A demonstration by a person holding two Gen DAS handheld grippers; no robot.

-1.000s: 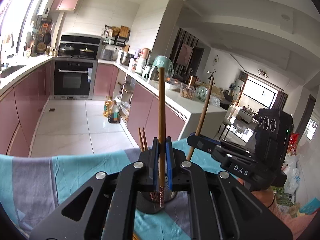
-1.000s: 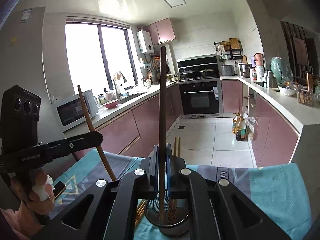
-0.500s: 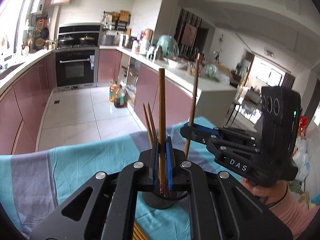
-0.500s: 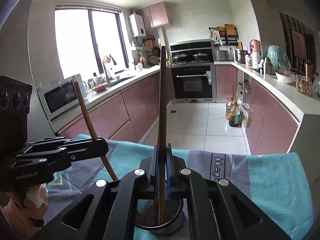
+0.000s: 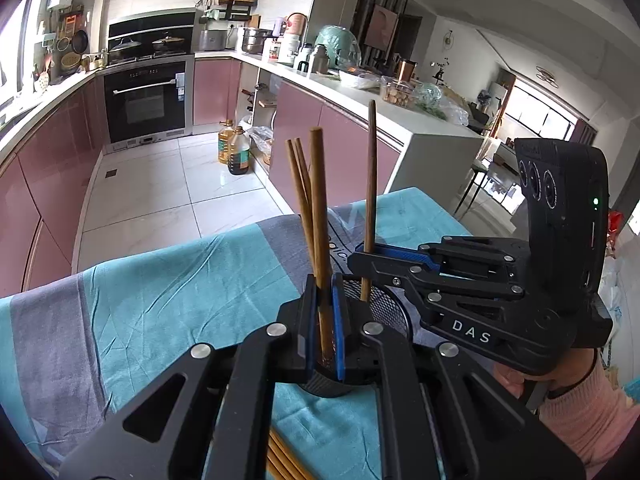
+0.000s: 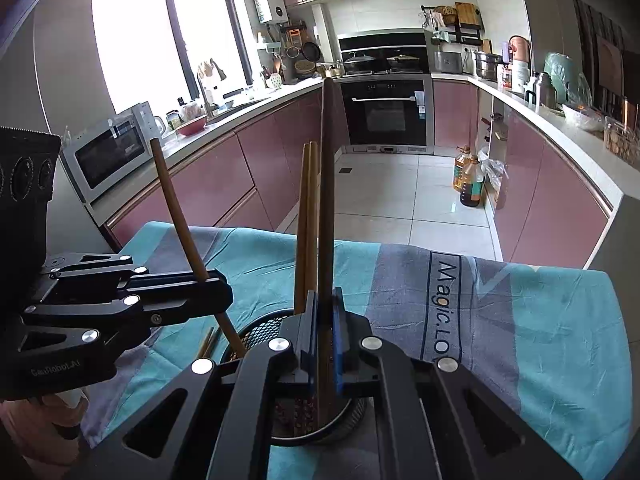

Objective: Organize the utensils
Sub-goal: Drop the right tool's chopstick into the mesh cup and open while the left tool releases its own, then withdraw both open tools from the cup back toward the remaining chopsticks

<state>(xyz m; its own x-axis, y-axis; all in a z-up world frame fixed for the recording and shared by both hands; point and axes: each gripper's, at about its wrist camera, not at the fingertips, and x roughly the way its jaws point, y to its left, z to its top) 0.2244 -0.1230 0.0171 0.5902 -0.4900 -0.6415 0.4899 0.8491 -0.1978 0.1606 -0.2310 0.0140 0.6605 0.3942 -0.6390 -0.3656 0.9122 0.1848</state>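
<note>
Covering the bench, a teal-and-grey cloth [image 5: 160,280] fills the lower half of both views. At lower centre stands a black mesh holder [image 6: 260,332], with two chopsticks [image 6: 306,232] leaning inside. Just above it, the left gripper [image 5: 325,328] has its jaws closed on a brown chopstick [image 5: 318,208], lower end inside the holder. From the right of the left-wrist view, the right gripper [image 5: 362,252] pinches a darker chopstick [image 5: 371,176] upright over the rim. More chopsticks [image 5: 280,460] lie on the cloth at the bottom edge.
</note>
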